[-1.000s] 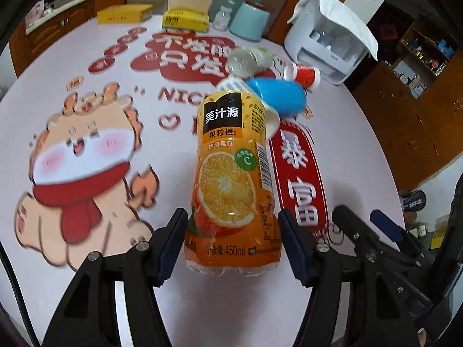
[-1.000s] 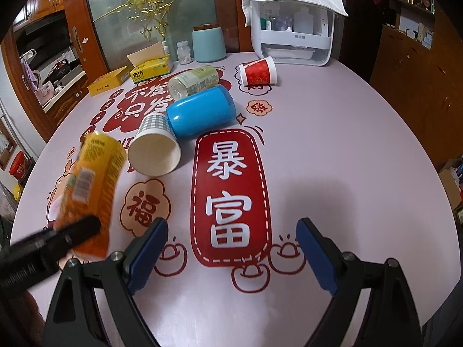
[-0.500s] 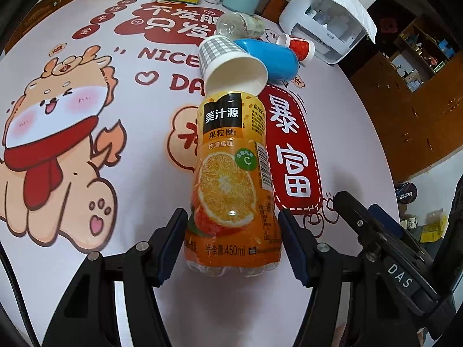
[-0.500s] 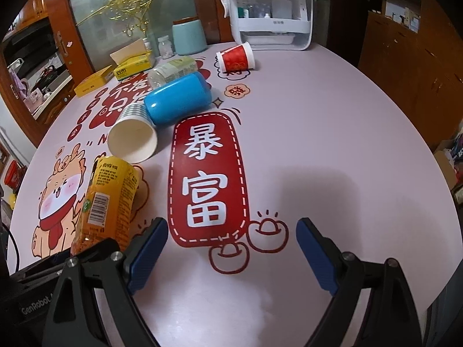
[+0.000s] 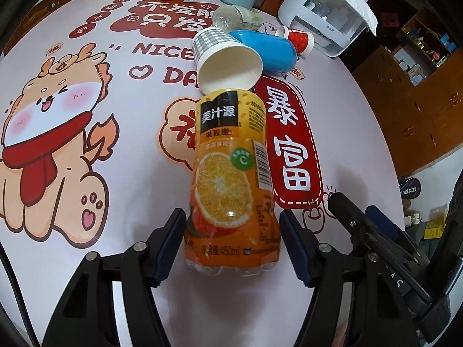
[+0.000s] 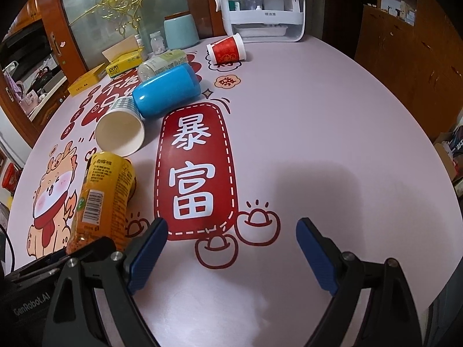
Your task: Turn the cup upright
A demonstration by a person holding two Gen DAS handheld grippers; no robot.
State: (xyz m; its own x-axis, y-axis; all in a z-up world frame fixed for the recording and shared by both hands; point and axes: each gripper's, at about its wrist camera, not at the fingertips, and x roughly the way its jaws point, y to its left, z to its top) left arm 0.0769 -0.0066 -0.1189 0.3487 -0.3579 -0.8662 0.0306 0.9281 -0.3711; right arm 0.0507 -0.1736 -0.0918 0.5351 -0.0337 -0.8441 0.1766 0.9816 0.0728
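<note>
An orange juice bottle [image 5: 231,185] stands between the fingers of my left gripper [image 5: 233,245]; a slight gap shows at each pad, and its base seems to rest on the table. It also shows in the right wrist view [image 6: 101,199]. A checked paper cup [image 5: 225,59] lies on its side just beyond it, mouth toward me, also in the right wrist view [image 6: 121,130]. A blue cup [image 6: 167,91] and a red paper cup [image 6: 227,50] lie on their sides further back. My right gripper [image 6: 231,254] is open and empty above the table.
A clear plastic bottle [image 6: 160,63] lies behind the blue cup. Yellow boxes [image 6: 124,63], a teal canister [image 6: 181,31] and a white appliance [image 6: 263,11] stand along the far edge. The round table [image 6: 332,133] drops off at the right.
The left gripper has lowered the juice bottle to the table near the checked cup, and its jaws have opened slightly. The right gripper has stayed open and shifted a little.
</note>
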